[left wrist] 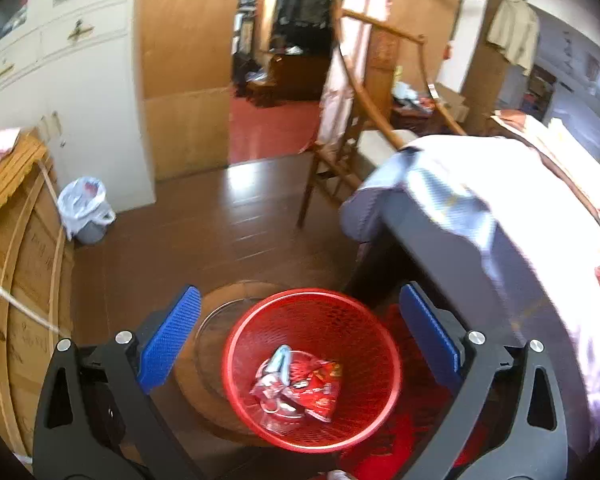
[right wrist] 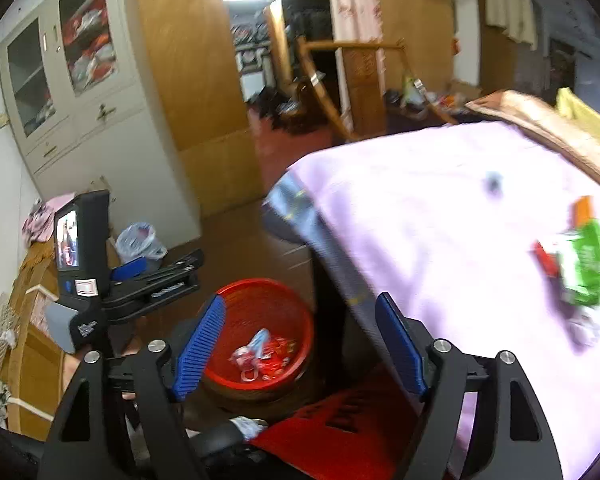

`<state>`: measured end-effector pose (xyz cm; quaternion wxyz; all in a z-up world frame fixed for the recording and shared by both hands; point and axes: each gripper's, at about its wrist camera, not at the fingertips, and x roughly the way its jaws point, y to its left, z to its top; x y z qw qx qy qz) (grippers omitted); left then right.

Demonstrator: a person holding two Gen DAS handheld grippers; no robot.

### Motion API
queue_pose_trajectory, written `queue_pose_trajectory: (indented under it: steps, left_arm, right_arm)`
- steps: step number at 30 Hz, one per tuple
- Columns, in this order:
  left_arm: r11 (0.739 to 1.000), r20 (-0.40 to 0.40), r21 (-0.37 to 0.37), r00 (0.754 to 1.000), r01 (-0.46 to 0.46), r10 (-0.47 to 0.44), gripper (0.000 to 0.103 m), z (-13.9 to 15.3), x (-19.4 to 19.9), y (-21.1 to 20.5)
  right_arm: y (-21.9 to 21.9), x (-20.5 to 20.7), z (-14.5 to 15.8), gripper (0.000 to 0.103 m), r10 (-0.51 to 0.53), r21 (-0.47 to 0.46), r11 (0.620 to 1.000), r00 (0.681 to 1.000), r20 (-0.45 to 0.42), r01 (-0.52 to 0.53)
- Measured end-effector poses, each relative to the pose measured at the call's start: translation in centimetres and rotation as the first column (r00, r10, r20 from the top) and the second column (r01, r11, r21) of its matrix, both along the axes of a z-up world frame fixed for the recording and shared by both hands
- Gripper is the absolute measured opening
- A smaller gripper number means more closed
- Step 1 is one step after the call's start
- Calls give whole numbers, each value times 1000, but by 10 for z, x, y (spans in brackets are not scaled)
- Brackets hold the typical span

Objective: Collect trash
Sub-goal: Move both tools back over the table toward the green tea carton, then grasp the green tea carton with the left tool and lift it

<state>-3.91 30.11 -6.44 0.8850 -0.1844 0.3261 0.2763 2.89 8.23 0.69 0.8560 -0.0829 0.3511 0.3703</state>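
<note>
Looking along the left gripper, both blue pads stand spread wide with nothing between them. Directly below and ahead sits the red mesh basket on the brown floor, holding crumpled red wrappers. A bed edge under a pale sheet rises to the right of this gripper.

From the right wrist view, the right gripper is likewise spread and empty. The basket lies low and left of its centre line, with the left gripper beyond it. Remaining trash, a green packet with a red piece touching it, lies on the sheet up and to the right. Judgement: the right hand is nearer; the packet's long axis runs roughly up-down in this view
</note>
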Motion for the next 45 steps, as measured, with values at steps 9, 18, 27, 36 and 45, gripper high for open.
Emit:
queue_pose_trajectory:
  steps: [9, 18, 27, 36, 45]
  left_arm:
    - [974, -17, 117, 981, 193, -192, 96, 36, 29, -90]
    - [870, -105, 58, 870, 490, -483, 96, 35, 108, -203]
    - [737, -92, 68, 740, 672, -666, 96, 66, 198, -315]
    - [733, -163, 40, 729, 679, -665, 96, 42, 269, -371]
    - [730, -89, 29, 730, 682, -678, 76, 46, 259, -351]
  right_arm:
    - [-132, 19, 18, 83, -236, 128, 965, 971, 49, 228]
    - [-267, 66, -4, 87, -507, 197, 846, 862, 9, 495]
    - [-341, 96, -17, 90, -622, 237, 755, 782, -35, 611]
    - [-359, 118, -33, 93, -612, 259, 742, 782, -117, 619]
    - [-354, 121, -45, 93, -549, 252, 768, 807, -217, 589]
